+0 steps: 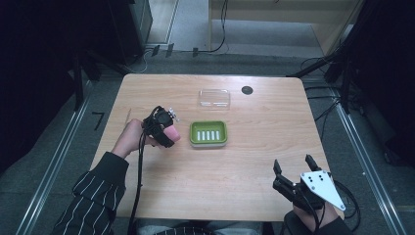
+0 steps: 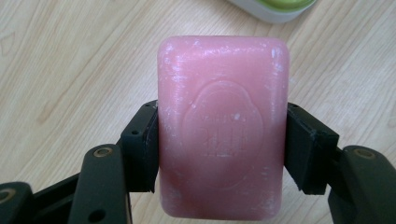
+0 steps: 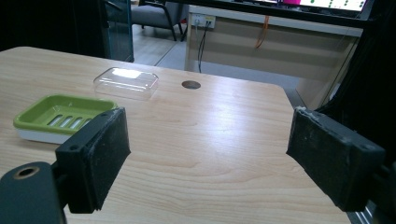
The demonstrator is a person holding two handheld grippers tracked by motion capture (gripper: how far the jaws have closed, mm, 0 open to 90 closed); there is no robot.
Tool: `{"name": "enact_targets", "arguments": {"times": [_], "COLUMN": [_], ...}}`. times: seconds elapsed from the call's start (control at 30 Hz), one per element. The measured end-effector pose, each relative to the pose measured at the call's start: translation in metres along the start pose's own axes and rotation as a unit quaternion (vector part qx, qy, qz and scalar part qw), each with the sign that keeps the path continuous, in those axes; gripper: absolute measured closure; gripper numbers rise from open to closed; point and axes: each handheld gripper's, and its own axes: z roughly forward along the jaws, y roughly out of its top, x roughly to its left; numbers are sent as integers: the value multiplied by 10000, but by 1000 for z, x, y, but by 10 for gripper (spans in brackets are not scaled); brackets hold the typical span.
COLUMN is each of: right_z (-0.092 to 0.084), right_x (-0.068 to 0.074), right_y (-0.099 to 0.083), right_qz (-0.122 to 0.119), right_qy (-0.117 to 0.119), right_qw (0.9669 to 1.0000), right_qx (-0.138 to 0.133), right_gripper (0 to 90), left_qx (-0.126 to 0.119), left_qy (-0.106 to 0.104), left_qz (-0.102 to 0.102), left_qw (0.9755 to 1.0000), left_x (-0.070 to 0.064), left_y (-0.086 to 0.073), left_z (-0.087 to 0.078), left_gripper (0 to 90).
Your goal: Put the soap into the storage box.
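1. Your right gripper sits at the table's near right corner, its jaws spread wide with nothing between them.
2. Your left gripper pinches the pink soap bar by its long sides, just left of the green soap dish.
3. Farther back lies the clear lid, apart from the dish, with a dark round hole beside it.

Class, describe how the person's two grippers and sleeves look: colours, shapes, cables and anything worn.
Both grippers are black with two blocky flat-padded jaws. The left gripper trails a black cable toward the person. The right gripper carries a grey three-cornered plate dotted with small dark holes. The left sleeve is dark with thin white stripes.
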Motion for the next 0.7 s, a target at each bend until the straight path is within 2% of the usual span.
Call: {"name": "enact_targets", "arguments": {"times": [0.47, 0.7], "right_z": [-5, -8], "right_x": [-4, -7], "right_y": [-2, -3], "right_qz": [18, 37], "right_qy": [-98, -158], "right_qw": [9999, 9999], "right_qx": [16, 27], "right_gripper": [127, 127], "left_qx": [-79, -100], "left_qy": [-31, -59], "left_qz": [363, 462], "left_qw": [9993, 9989], "left_x": [-7, -9], "left_y": [17, 27], "left_z": [-3, -3], "left_gripper": [384, 384]}}
